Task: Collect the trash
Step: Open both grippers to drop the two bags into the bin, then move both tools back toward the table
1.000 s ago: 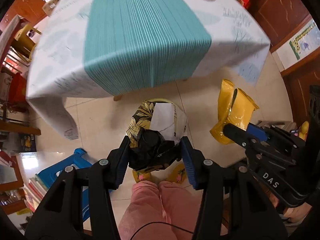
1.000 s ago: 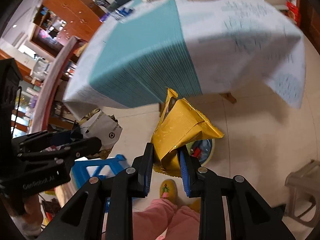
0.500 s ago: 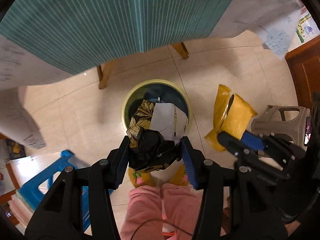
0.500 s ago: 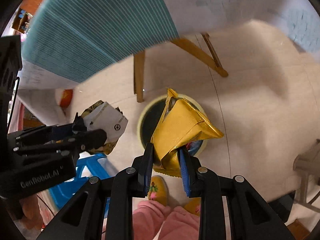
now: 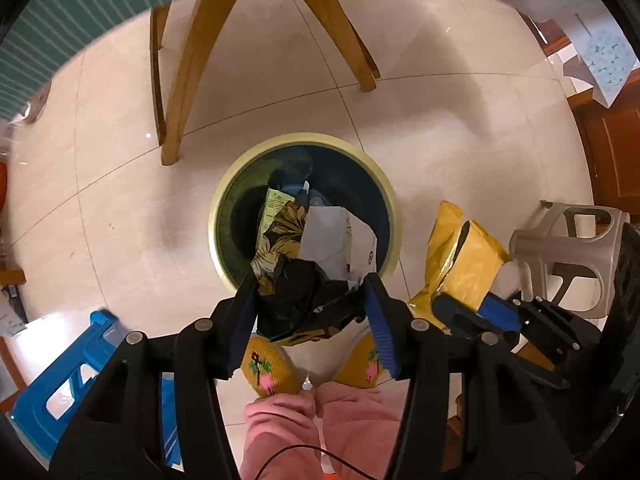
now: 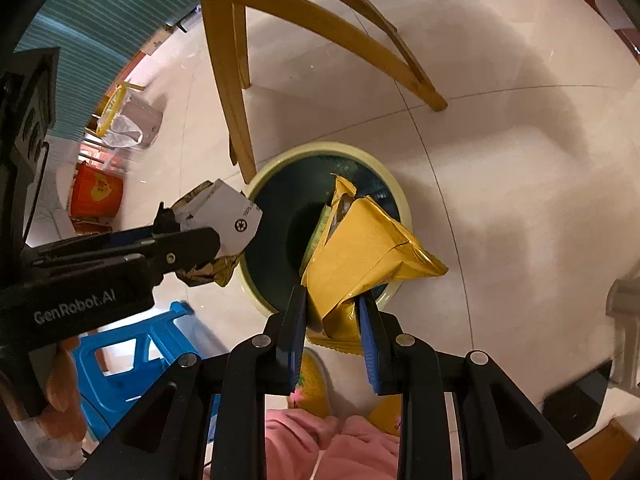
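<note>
A round trash bin (image 5: 224,196) with a pale yellow rim stands on the tiled floor; it also shows in the right wrist view (image 6: 276,292). My left gripper (image 5: 310,304) is shut on a crumpled wad of trash (image 5: 320,264), black plastic, white paper and floral wrapper, held above the bin's near rim. My right gripper (image 6: 332,316) is shut on a yellow foil bag (image 6: 364,256), held over the bin's opening. The right gripper and yellow bag (image 5: 464,256) appear to the right in the left wrist view. The left gripper's wad (image 6: 224,220) appears left of the bin.
Wooden table legs (image 5: 180,72) stand just behind the bin under a teal-striped cloth (image 5: 72,12). A blue plastic stool (image 5: 72,364) is at lower left, a grey stool (image 5: 568,252) at right. The person's yellow slippers (image 5: 272,368) and pink trousers are directly below the grippers.
Both grippers have dropped lower and tilted down toward the bin. The tabletop has left the view and the bin now fills the centre. Both still hold their trash.
</note>
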A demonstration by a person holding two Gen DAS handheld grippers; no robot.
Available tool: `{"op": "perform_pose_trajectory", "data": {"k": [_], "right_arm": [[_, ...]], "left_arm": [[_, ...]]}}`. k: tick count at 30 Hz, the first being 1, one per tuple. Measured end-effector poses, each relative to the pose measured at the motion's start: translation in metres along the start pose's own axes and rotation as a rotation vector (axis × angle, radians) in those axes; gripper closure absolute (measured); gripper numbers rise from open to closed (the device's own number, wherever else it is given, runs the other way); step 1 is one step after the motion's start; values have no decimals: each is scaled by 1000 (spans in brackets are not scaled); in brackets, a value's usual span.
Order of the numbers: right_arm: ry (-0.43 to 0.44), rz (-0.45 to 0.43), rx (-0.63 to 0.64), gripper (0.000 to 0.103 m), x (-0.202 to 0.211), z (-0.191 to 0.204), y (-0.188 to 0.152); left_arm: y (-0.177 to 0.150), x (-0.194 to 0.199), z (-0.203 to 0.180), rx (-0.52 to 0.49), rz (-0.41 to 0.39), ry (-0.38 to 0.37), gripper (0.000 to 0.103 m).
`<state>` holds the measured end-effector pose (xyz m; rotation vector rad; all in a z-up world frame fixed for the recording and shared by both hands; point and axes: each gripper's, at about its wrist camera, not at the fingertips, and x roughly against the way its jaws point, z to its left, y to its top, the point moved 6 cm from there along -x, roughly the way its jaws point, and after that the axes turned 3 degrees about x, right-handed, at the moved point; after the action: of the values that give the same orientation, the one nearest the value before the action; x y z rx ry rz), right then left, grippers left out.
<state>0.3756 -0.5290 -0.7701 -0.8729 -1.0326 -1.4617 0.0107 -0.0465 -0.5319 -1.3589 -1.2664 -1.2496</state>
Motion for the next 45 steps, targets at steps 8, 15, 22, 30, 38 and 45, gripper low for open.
{"op": "perform_pose_trajectory", "data": {"k": [8, 15, 22, 30, 38, 45], "right_arm": [[1, 14, 12, 78, -31, 5, 14], [7, 2, 20, 78, -50, 15, 30], [9, 12, 47, 78, -65, 32, 48], [22, 29, 45, 62, -74, 51, 60], [20, 11, 48, 51, -51, 60, 61], [20, -16, 58, 48, -3, 69, 56]], "left_arm": [[1, -26, 10, -12, 5, 11, 41], [6, -33, 33, 30, -10, 55, 20], [3, -23, 70, 116, -30, 104, 19], [-10, -7, 100, 181, -31, 106, 19], [-17, 13, 99, 211, -40, 90, 18], [-25, 45, 87, 224, -49, 79, 18]]}}
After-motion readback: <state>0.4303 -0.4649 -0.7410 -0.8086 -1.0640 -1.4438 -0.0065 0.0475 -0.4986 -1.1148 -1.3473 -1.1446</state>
